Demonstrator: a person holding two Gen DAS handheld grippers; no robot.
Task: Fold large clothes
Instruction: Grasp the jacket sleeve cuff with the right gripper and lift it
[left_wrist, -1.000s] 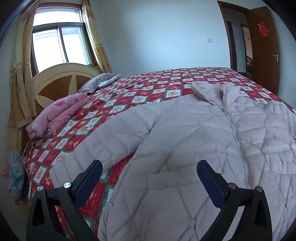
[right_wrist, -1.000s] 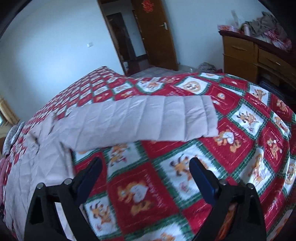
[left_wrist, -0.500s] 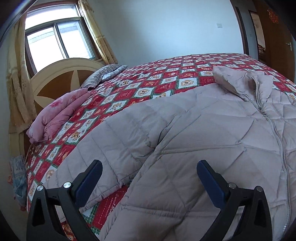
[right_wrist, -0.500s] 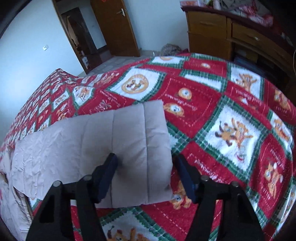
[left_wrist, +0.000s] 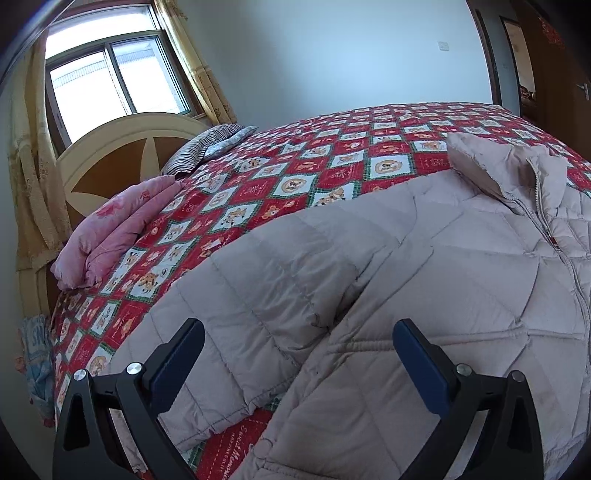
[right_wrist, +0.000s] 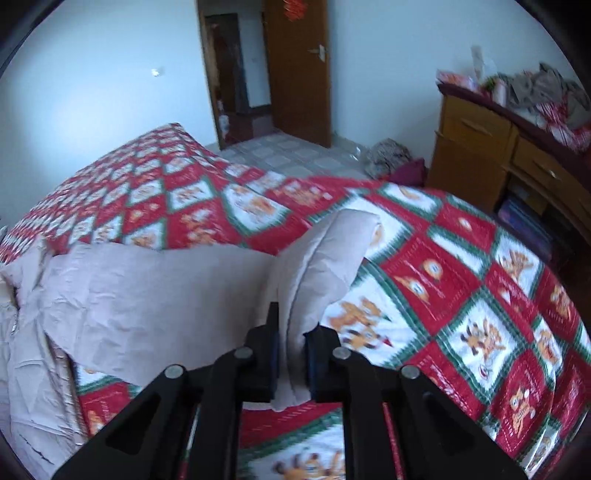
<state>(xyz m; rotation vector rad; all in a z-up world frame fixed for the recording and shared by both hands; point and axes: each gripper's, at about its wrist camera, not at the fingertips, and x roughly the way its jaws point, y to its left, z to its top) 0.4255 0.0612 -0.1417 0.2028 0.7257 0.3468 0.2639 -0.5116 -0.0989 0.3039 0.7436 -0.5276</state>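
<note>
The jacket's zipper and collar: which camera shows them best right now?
The left wrist view. There the pale quilted jacket fills the frame, with its collar raised and the zipper running down the front. The right wrist view shows mainly one sleeve, pinched in the right gripper; the collar sits blurred at the left edge.

Home bedroom: bed, dresser (probably).

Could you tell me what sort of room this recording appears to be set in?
Very likely a home bedroom: a wide bed under a red, green and white cartoon-patterned quilt, a cream and brown wooden headboard below a curtained window, and a wooden dresser with drawers beside the door.
</note>
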